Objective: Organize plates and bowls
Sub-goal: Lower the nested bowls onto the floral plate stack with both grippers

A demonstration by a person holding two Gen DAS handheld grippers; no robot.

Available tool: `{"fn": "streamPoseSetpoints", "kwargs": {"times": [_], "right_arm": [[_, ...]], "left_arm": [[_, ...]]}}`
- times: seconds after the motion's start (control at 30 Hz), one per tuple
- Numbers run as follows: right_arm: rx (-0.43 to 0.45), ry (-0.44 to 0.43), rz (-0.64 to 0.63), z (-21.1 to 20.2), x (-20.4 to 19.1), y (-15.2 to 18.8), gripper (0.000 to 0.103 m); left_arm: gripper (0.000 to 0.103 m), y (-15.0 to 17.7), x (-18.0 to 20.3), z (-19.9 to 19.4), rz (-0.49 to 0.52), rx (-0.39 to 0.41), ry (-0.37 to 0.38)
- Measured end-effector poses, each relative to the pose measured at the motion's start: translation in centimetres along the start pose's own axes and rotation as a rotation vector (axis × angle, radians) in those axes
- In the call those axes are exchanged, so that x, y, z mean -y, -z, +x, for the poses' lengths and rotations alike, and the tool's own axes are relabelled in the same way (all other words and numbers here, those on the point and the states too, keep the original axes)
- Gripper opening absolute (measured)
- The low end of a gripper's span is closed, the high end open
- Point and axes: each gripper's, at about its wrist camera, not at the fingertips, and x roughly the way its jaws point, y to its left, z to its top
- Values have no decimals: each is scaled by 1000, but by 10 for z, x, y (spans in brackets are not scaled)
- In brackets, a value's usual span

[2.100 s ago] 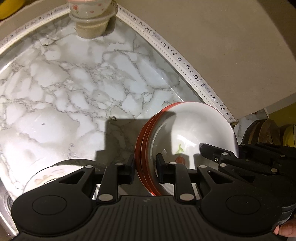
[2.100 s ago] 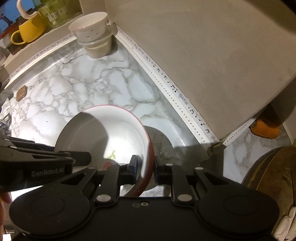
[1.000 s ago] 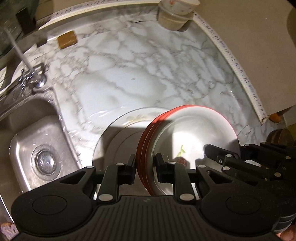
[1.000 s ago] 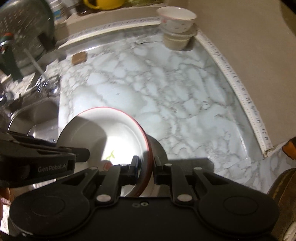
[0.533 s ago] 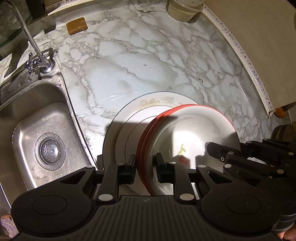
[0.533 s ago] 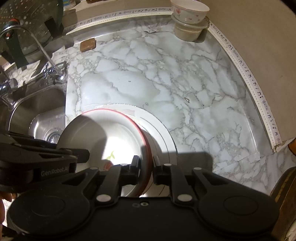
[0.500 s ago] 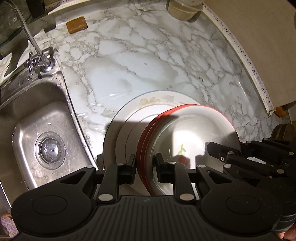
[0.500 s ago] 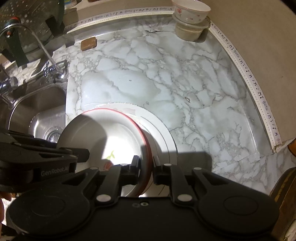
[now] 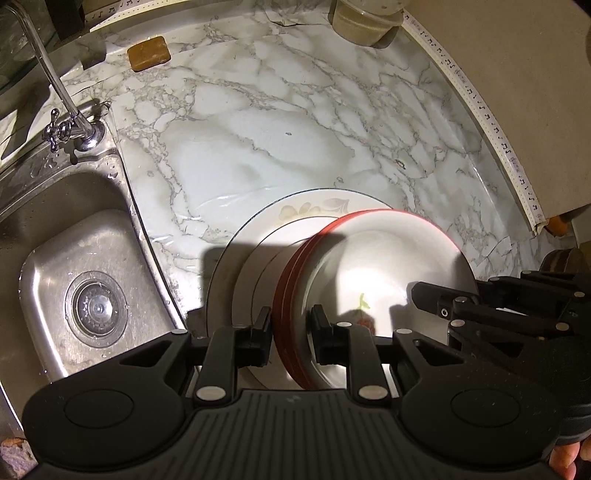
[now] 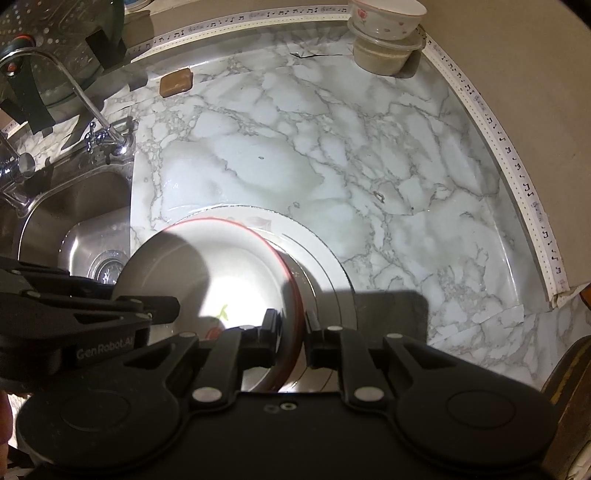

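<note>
Your left claw (image 9: 290, 334) is clenched on the near-left rim of a stack of red-rimmed plates (image 9: 384, 273), and your right claw (image 10: 291, 338) grips the opposite rim of the same stack (image 10: 229, 269). Both point steeply down, so the stack hangs between them, over a larger white plate with a leaf pattern (image 9: 317, 210) that lies flat on the marble surface (image 9: 258, 147). Whether the stack touches that plate, you cannot tell from these views.

Around you: the steel sink (image 9: 85, 280) sits just left of the large plate, with its tap (image 9: 70, 125) at the back corner. A brown bar of soap (image 9: 149, 59) lies near the rear edge of the surface. At the far right corner, against the wall (image 10: 517, 55), a flowered bowl (image 10: 384, 20) sits on top of a lidded tub (image 10: 386, 55), well apart from the plates. The stretch of surface between the plates and that corner lies open.
</note>
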Motion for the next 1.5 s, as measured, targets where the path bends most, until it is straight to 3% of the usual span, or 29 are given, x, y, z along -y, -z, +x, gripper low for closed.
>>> {"fn": "streamPoseSetpoints", "kwargs": {"times": [0.27, 0.4, 0.8, 1.4, 1.5], "right_arm": [[17, -20, 33, -1, 2, 3, 21], [38, -19, 40, -6, 1, 7, 24], [165, -8, 85, -38, 5, 28, 33], [409, -89, 96, -94, 2, 82, 66], [462, -104, 91, -101, 0, 93, 77]], "left_arm": [[20, 5, -2, -1, 10, 45, 16], [20, 11, 3, -10, 65, 106, -8], [20, 28, 8, -40, 145, 242, -39], [21, 68, 25, -82, 254, 381, -42], [21, 77, 27, -86, 275, 405, -44]]}}
